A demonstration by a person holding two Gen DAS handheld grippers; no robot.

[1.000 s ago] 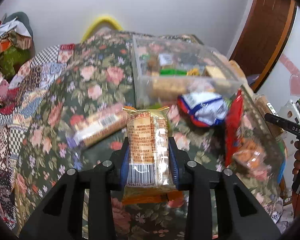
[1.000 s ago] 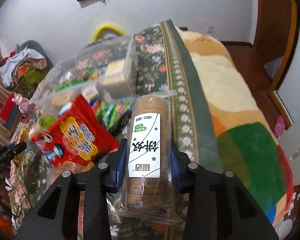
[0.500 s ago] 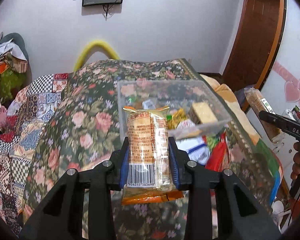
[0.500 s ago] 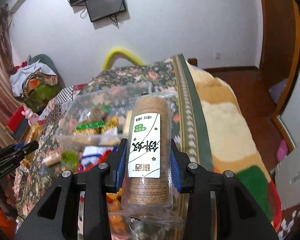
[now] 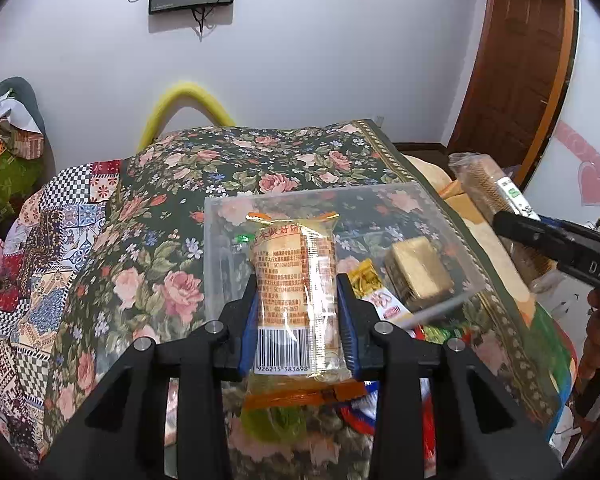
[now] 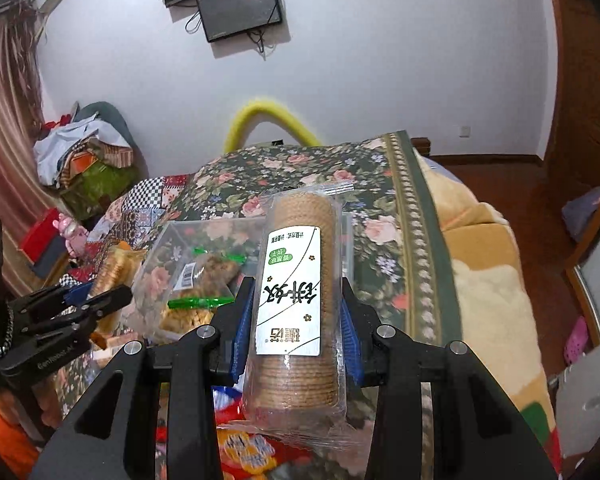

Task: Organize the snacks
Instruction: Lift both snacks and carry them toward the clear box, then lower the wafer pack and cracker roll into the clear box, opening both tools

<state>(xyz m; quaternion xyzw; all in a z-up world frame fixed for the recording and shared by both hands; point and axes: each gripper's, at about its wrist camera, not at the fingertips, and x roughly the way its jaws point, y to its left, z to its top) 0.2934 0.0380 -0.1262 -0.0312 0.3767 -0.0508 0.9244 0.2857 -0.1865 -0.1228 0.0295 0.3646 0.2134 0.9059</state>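
Note:
My left gripper (image 5: 296, 320) is shut on an orange-trimmed clear pack of biscuits (image 5: 294, 280), held upright in the air in front of the clear plastic bin (image 5: 452, 300). My right gripper (image 6: 296, 316) is shut on a clear pack of round brown biscuits with a white label (image 6: 296, 288), also raised above the bed. The bin shows in the right wrist view (image 6: 156, 248) with bagged snacks inside. The right gripper and its pack (image 5: 488, 184) appear at the right of the left wrist view; the left gripper (image 6: 100, 300) appears at the left of the right wrist view.
The bin sits on a floral bedspread (image 5: 148, 208). It holds a tan wrapped block (image 5: 416, 272) and small packets. Loose snack bags lie below the grippers, including a red one (image 6: 244, 452). A wooden door (image 5: 520, 60) stands right; clothes pile (image 6: 84, 156) left.
Both grippers have risen with their packs and the views tilted up, showing more wall. The bin now appears lower and closer under the packs.

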